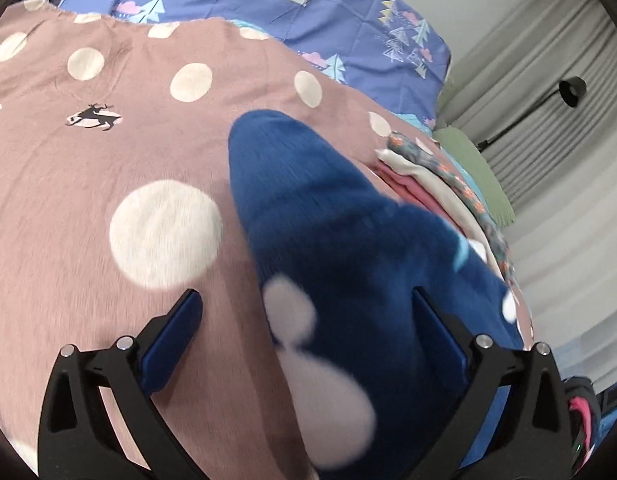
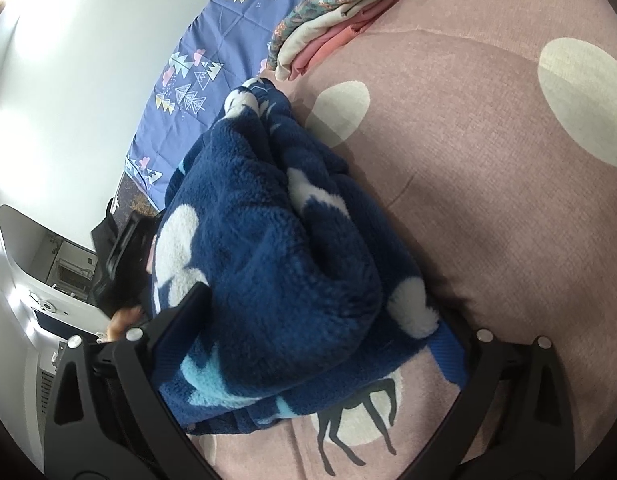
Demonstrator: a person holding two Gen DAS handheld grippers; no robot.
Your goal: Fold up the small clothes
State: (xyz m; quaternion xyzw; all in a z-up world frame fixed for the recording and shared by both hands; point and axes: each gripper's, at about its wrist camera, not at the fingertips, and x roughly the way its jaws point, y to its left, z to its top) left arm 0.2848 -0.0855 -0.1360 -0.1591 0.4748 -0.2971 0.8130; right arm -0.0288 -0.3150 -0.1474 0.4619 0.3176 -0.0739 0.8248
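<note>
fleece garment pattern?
Fleece garment: navy with white blobs and light-blue accents. Clearest in the right wrist view.

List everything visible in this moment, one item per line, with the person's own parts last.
fleece garment: one, navy with white and light blue shapes, bunched on the bedspread, lying between both claws' open fingers
folded clothes stack: one pile, floral grey, cream and pink, on the bedspread beyond the fleece
bedspread: one, dusty pink with cream dots and deer prints, beneath everything
blue sheet: one, tree pattern, beyond the bedspread
green cushion: one, by the curtain
lamp: one, black, before the curtain
left claw: open, fleece between fingers
right claw: open, around the fleece
</note>
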